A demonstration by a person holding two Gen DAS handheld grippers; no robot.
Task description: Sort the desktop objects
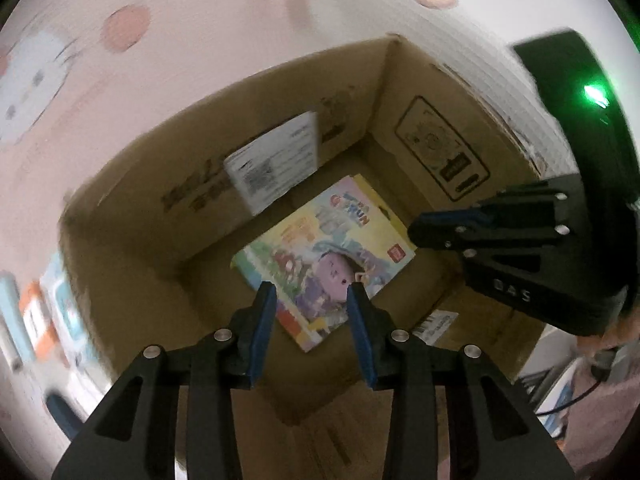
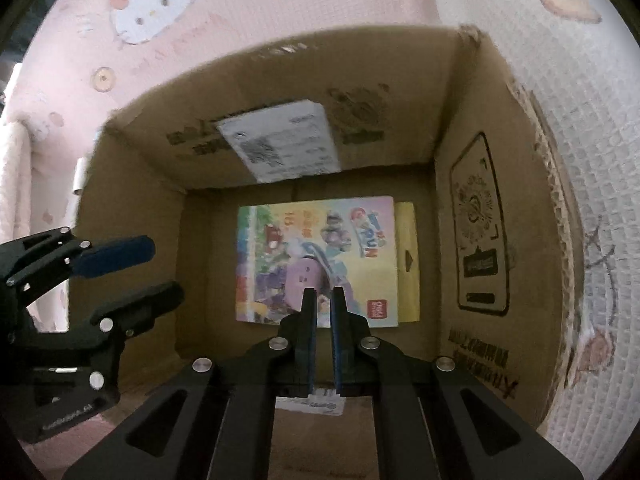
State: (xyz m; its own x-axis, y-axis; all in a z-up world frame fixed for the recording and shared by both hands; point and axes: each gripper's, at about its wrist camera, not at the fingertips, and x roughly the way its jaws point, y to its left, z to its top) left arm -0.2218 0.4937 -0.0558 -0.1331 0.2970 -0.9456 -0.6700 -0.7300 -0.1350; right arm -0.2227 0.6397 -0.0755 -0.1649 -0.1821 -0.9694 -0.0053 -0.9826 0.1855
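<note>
An open cardboard box (image 2: 472, 216) fills both views. Flat on its bottom lies a colourful toy package (image 2: 320, 240) with a purple cartoon figure, which shows at a slant in the left wrist view (image 1: 332, 240). My left gripper (image 1: 311, 288) hangs over the box, pointing steeply down, open with nothing between its blue pads. In the right wrist view the left gripper (image 2: 160, 270) reaches in from the left edge. My right gripper (image 2: 324, 292) is shut and empty above the package. From the left wrist view the right gripper (image 1: 418, 232) comes in from the right.
A white shipping label (image 2: 280, 144) is stuck on the box's far inner wall. Pink cartoon-printed cloth (image 2: 160, 12) and a white quilted cover (image 2: 588, 128) surround the box. A black device with a green light (image 1: 592, 96) is at the right, and blurred orange and blue items (image 1: 48, 312) at the left.
</note>
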